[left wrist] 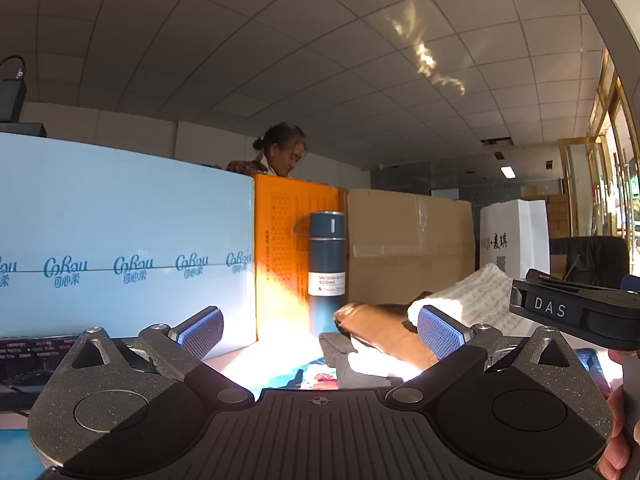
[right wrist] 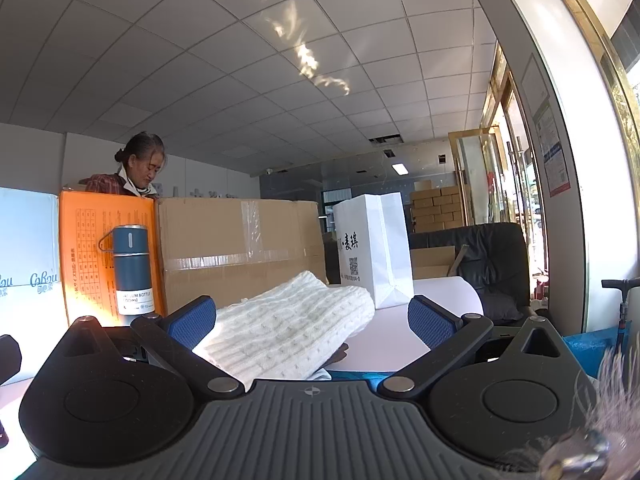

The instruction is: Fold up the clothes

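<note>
Ahead and left of the left gripper (left wrist: 320, 330), whose jaws stand wide apart holding nothing, a blue bottle (left wrist: 326, 268) stands; only this view shows the brown garment (left wrist: 384, 330) and grey cloth (left wrist: 338, 350) lying on the desk (left wrist: 236, 364) between its fingers. The right gripper (right wrist: 312, 322) is level, equally wide open and empty. The folded white sweater (right wrist: 288, 328) lies between its fingers, with a white bag (right wrist: 372, 248) beyond.
</note>
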`<state>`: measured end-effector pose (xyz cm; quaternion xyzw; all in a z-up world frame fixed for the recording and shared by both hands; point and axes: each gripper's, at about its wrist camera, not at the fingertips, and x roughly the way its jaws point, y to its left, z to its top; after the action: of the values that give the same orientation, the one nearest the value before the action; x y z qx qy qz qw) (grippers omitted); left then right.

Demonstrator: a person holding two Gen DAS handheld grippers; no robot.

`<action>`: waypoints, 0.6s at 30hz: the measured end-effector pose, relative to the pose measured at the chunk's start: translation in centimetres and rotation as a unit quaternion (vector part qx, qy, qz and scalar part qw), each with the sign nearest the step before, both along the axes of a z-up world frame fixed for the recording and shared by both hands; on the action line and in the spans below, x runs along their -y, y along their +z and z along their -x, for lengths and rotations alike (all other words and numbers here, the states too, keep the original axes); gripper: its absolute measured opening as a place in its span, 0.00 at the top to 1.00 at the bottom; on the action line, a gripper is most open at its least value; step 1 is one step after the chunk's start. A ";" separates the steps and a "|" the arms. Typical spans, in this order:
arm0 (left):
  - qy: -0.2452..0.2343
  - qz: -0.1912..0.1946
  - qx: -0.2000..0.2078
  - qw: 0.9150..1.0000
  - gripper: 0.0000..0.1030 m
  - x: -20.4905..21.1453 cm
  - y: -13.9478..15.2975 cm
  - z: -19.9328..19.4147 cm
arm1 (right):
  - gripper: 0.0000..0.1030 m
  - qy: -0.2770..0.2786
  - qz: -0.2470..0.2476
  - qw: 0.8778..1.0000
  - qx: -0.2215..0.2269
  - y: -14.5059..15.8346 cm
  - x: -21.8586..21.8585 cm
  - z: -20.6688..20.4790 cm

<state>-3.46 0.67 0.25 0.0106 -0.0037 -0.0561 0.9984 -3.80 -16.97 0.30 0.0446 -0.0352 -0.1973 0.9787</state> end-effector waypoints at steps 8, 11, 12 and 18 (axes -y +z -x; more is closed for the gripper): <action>0.001 0.000 0.000 1.000 0.00 0.1 0.0 -0.1 | 0.00 0.001 -0.002 1.000 0.000 0.0 0.1 0.1; 0.001 0.000 0.000 1.000 0.00 0.1 -0.1 -0.1 | 0.00 0.001 -0.001 1.000 0.001 0.0 0.0 0.0; 0.001 0.000 -0.001 1.000 0.00 0.1 -0.1 -0.1 | 0.00 0.001 -0.002 1.000 0.001 0.0 0.1 0.1; 0.001 0.000 -0.001 1.000 0.00 0.2 0.0 -0.1 | 0.00 0.003 -0.009 1.000 0.005 0.1 0.3 0.2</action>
<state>-3.34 0.49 0.20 0.0110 -0.0023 -0.0550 0.9984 -4.01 -17.31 0.36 0.0547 -0.0384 -0.1945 0.9786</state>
